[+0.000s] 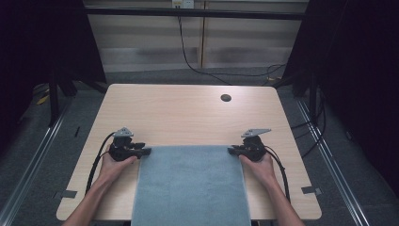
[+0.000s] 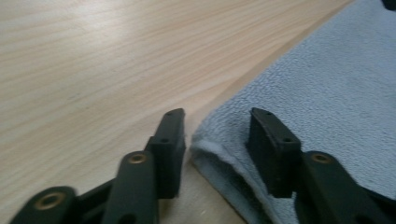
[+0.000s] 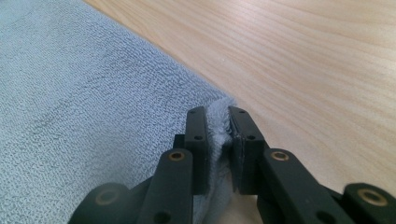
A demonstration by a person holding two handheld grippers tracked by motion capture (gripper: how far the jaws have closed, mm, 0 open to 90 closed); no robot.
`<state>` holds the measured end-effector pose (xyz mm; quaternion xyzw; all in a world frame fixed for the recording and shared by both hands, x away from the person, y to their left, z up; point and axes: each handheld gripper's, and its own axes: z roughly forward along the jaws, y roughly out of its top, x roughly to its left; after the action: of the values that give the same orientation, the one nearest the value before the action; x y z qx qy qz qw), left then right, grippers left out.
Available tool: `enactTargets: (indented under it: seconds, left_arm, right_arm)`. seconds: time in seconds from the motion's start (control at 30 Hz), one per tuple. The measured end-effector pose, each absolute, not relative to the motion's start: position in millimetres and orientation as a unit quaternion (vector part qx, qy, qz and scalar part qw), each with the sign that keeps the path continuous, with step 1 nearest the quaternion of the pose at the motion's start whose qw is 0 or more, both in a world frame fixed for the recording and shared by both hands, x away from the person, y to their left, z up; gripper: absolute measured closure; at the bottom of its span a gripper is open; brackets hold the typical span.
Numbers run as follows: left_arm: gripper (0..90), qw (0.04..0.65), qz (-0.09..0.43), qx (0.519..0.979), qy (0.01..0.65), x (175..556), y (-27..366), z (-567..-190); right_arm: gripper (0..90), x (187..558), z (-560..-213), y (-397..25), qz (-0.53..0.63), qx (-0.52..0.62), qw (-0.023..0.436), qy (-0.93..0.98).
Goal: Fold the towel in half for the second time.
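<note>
So I've got a grey-blue towel (image 1: 190, 186) spread flat on my side of the wooden table (image 1: 188, 113), its near end hanging over the edge closest to me. My hands are at its two far corners. My right gripper (image 3: 217, 122) is pinched down on its corner, jaws nearly together with a fold of terry squeezed between them. My left gripper (image 2: 215, 128) is a different story: jaws wide apart, straddling the other corner, one on bare wood and one over the cloth, with the towel edge lying loose in the gap. Past the towel it's just plain tabletop up to a small round cable hole (image 1: 226, 98) near the far edge.
</note>
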<state>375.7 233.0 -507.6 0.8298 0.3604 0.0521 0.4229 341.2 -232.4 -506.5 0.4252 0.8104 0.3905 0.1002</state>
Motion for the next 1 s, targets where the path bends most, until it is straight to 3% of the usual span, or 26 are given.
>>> enactTargets:
  seconds: [0.27, 0.6, 1.0]
  left_arm:
    - [84.0, 0.422, 0.051, 0.834, 0.352, 369.9, 229.0, -505.3]
    - [85.7, 0.475, 0.069, 0.802, 0.356, 372.1, 234.8, -476.0]
    - [86.0, 0.521, 0.093, 0.767, 0.364, 403.8, 224.3, -423.9]
  right_arm:
    - [82.0, 338.8, -505.7, -234.7, 0.397, 0.436, 0.097, 0.802]
    - [83.0, 333.0, -468.2, -241.3, 0.452, 0.424, 0.119, 0.776]
    - [83.1, 357.7, -423.9, -241.5, 0.483, 0.415, 0.145, 0.757]
